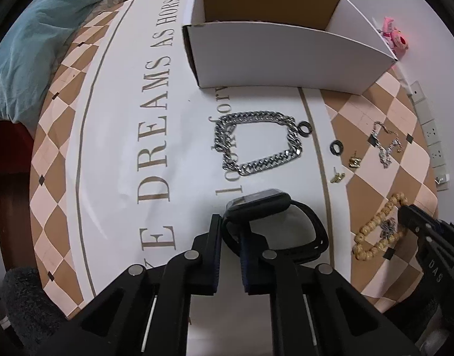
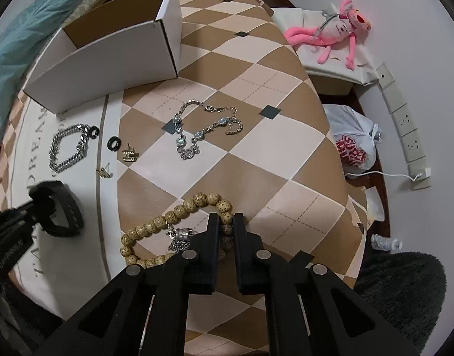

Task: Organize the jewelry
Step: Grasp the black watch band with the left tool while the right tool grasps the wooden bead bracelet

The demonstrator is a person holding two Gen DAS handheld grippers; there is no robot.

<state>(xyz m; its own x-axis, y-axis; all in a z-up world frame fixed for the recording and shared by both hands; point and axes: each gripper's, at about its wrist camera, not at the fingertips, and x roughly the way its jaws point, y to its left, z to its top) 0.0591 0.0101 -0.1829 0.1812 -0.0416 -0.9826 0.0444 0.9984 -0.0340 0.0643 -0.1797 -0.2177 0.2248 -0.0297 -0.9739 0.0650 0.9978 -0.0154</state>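
Note:
My left gripper (image 1: 229,222) is shut on the strap of a black watch (image 1: 261,203) that rests on the tablecloth; it also shows in the right wrist view (image 2: 56,212). My right gripper (image 2: 226,218) is shut on a wooden bead bracelet (image 2: 167,216), also in the left wrist view (image 1: 375,231). A silver ring piece (image 2: 181,237) lies inside the bead loop. A thick silver chain (image 1: 256,142) lies ahead of the watch. Two black rings (image 1: 305,129) (image 1: 336,147), two gold earrings (image 1: 353,162) (image 1: 337,177) and a gem necklace (image 2: 203,130) lie between. An open white box (image 1: 274,56) stands at the back.
The checked tablecloth (image 2: 256,163) covers a round table whose edge drops off at the right. A pink plush toy (image 2: 333,35), a white plastic bag (image 2: 351,139) and wall sockets (image 2: 404,118) are beyond the edge. A teal blanket (image 1: 28,44) lies at the left.

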